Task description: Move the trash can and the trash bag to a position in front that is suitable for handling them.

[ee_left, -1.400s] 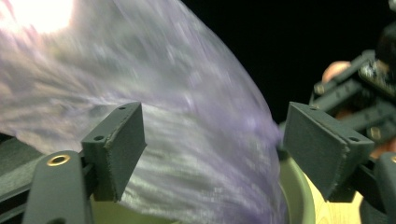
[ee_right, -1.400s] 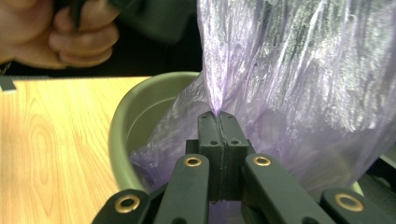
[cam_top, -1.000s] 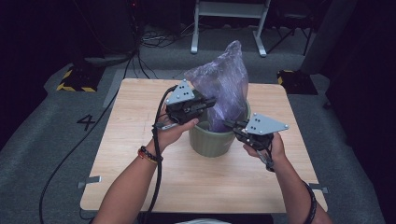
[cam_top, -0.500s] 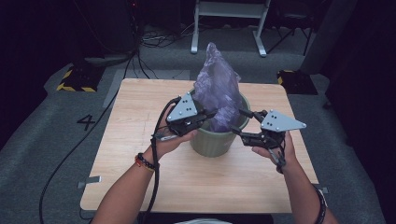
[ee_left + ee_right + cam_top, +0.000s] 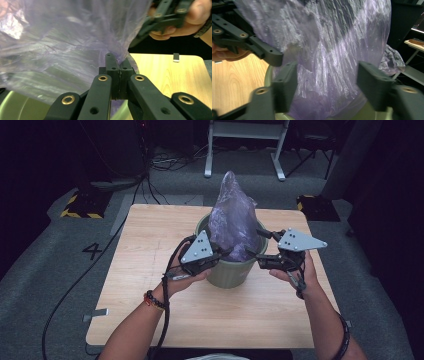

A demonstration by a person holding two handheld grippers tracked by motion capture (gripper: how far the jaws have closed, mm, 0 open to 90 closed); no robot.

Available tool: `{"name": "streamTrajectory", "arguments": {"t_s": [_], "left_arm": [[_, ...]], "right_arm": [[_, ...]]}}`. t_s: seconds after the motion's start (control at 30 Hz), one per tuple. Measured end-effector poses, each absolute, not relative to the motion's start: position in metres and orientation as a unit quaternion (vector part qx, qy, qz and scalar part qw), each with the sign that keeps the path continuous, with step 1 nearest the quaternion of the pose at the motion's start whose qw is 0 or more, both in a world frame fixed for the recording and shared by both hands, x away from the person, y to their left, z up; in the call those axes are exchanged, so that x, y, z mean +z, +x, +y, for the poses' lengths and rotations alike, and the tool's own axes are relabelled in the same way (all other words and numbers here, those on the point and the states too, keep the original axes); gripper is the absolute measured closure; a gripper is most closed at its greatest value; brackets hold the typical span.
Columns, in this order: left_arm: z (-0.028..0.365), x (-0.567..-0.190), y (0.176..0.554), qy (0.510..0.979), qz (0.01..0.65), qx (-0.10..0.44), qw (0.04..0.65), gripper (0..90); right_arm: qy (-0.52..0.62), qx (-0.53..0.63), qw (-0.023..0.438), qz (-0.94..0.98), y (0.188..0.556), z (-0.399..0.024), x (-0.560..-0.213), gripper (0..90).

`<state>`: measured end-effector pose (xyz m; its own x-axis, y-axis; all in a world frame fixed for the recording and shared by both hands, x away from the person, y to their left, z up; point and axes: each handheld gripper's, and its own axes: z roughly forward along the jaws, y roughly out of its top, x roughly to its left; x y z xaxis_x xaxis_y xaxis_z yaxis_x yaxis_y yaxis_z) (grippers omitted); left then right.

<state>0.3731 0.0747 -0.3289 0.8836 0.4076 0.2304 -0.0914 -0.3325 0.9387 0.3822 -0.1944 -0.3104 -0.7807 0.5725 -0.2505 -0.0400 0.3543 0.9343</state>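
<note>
A purple plastic bag [image 5: 232, 220] stands up in a tall peak out of a green bin [image 5: 227, 272] at the middle of the wooden table [image 5: 150, 235]. My left gripper [image 5: 222, 254] is at the bin's left rim, shut on a fold of the bag's film [image 5: 119, 65]. My right gripper [image 5: 256, 252] is at the bin's right side. Its jaws have just been closing but still stand apart, with the bag [image 5: 332, 37] bulging between the fingers [image 5: 284, 87]. The pads do not visibly press on it. The left gripper's body [image 5: 249, 42] also appears in the right gripper view.
The bin's pale green rim [image 5: 268, 75] shows under the bag. On the grey floor lie black cables [image 5: 65, 295], a yellow-and-black striped block [image 5: 80, 207] and a painted number 4 [image 5: 93, 251]. A white metal frame [image 5: 245, 135] stands behind the table.
The bag has gone from a wide puff to a narrower, taller peak. My left hand has sunk toward the bin's rim. My right gripper's jaws have come apart around the bag.
</note>
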Motion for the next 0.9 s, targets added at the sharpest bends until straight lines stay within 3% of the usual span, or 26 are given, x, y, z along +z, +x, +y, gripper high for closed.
{"name": "streamTrajectory", "arguments": {"t_s": [0.13, 0.2, 0.3, 0.5, 0.6, 0.67, 0.8, 0.9], "left_arm": [[0.077, -0.331, 0.369, 0.785, 0.099, 0.219, 0.571, 89.8], [0.079, -0.332, 0.367, 0.783, 0.101, 0.22, 0.573, 89.7], [0.083, -0.334, 0.365, 0.779, 0.105, 0.218, 0.578, 89.3], [0.088, -0.338, 0.358, 0.778, 0.111, 0.217, 0.579, 83.8], [0.09, -0.339, 0.355, 0.778, 0.119, 0.221, 0.576, 74.3], [0.091, -0.338, 0.353, 0.777, 0.138, 0.225, 0.572, 56.0], [0.095, -0.336, 0.349, 0.772, 0.159, 0.222, 0.574, 30.1], [0.102, -0.334, 0.346, 0.757, 0.167, 0.211, 0.595, 21.4]], "right_arm": [[0.15, 0.534, 0.275, 0.786, 0.378, -0.19, -0.314, 75.1], [0.141, 0.535, 0.272, 0.788, 0.375, -0.189, -0.316, 83.9], [0.133, 0.54, 0.269, 0.786, 0.37, -0.19, -0.319, 89.6], [0.125, 0.544, 0.27, 0.785, 0.36, -0.192, -0.326, 90.0], [0.121, 0.544, 0.27, 0.785, 0.356, -0.192, -0.329, 90.0], [0.119, 0.543, 0.268, 0.787, 0.353, -0.192, -0.332, 90.0], [0.114, 0.544, 0.262, 0.789, 0.351, -0.192, -0.337, 90.0], [0.114, 0.545, 0.255, 0.79, 0.35, -0.191, -0.341, 90.0]]}}
